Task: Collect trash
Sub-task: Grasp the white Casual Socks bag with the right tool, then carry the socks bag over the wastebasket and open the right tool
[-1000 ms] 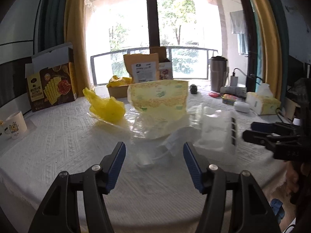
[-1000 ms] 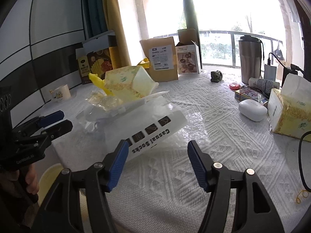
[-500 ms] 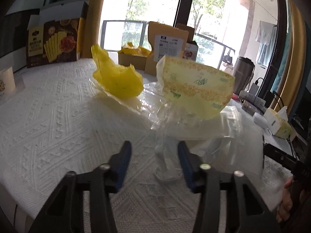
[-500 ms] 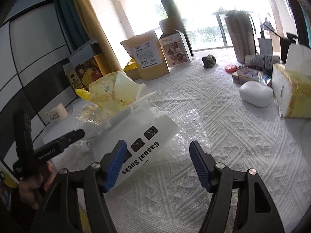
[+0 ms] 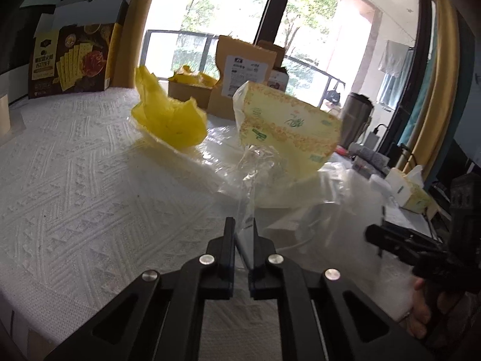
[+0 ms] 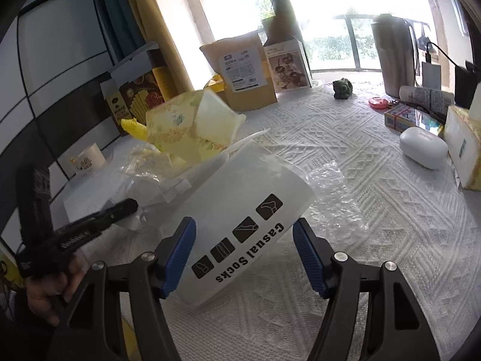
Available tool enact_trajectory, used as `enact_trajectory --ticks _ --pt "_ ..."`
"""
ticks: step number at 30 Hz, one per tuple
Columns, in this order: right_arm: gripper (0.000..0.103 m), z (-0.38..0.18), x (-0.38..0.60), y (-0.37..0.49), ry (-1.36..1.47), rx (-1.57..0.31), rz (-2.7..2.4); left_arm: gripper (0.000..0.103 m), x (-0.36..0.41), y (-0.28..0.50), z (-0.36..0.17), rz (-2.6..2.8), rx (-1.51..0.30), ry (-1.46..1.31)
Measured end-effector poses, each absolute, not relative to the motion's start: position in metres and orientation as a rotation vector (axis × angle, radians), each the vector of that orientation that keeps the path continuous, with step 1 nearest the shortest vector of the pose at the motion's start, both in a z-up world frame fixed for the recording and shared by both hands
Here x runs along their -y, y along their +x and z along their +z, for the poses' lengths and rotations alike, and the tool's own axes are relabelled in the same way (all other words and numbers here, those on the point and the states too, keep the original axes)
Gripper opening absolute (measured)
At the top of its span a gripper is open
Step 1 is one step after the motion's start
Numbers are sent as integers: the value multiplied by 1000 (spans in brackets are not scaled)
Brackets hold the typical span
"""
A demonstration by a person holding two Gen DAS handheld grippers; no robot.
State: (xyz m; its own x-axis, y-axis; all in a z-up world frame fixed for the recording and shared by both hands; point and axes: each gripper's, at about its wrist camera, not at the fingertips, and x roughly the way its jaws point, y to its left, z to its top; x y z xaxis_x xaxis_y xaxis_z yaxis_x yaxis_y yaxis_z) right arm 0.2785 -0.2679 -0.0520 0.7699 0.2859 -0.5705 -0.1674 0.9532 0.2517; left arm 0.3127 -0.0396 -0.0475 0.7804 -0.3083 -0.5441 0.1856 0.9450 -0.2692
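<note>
A pile of trash lies on the white tablecloth (image 5: 75, 198): a crumpled yellow bag (image 5: 168, 120), a pale yellow tissue wrapper (image 5: 288, 126) and clear plastic film (image 5: 255, 168). My left gripper (image 5: 240, 225) is shut on a fold of that clear film, which rises from its jaws. The right wrist view shows it at the left (image 6: 132, 204), held in a hand. A frosted "Casual Socks" bag (image 6: 240, 210) lies flat between the blue pads of my right gripper (image 6: 243, 234), which stands open around it. The right gripper also shows at the right edge (image 5: 390, 237).
A cracker box (image 5: 72, 60), a brown pouch (image 5: 240, 75) and a cardboard box stand at the back. A thermos (image 6: 393, 57), a white case (image 6: 424, 147) and a full tissue pack (image 6: 463, 150) sit at the right. A mug (image 6: 87, 158) stands at the left.
My left gripper has moved forward into the pile, rolled, and closed from wide open onto the clear film. The right gripper has come closer over the socks bag and stays open.
</note>
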Motion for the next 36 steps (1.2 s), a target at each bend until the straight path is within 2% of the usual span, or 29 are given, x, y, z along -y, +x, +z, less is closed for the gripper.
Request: enact_trajectory --ticks 3,5,8,11,20,36 --pt "60 -52 265 276 161 -642 232 5 42 303 -37 -282 -592 -194" --pt "43 -54 265 276 158 -643 223 5 43 296 -31 -286 -576 -182" --pt "28 -56 266 277 168 -646 249 5 45 288 -23 -279 -556 -156" --pt "18 -56 267 277 172 -645 275 5 43 280 -19 -273 -546 -151" --pt "7 -40 265 256 161 -585 298 5 36 255 -8 -260 -520 -143" --pt "3 -5 262 198 112 -499 319 5 30 198 10 -230 -476 -117"
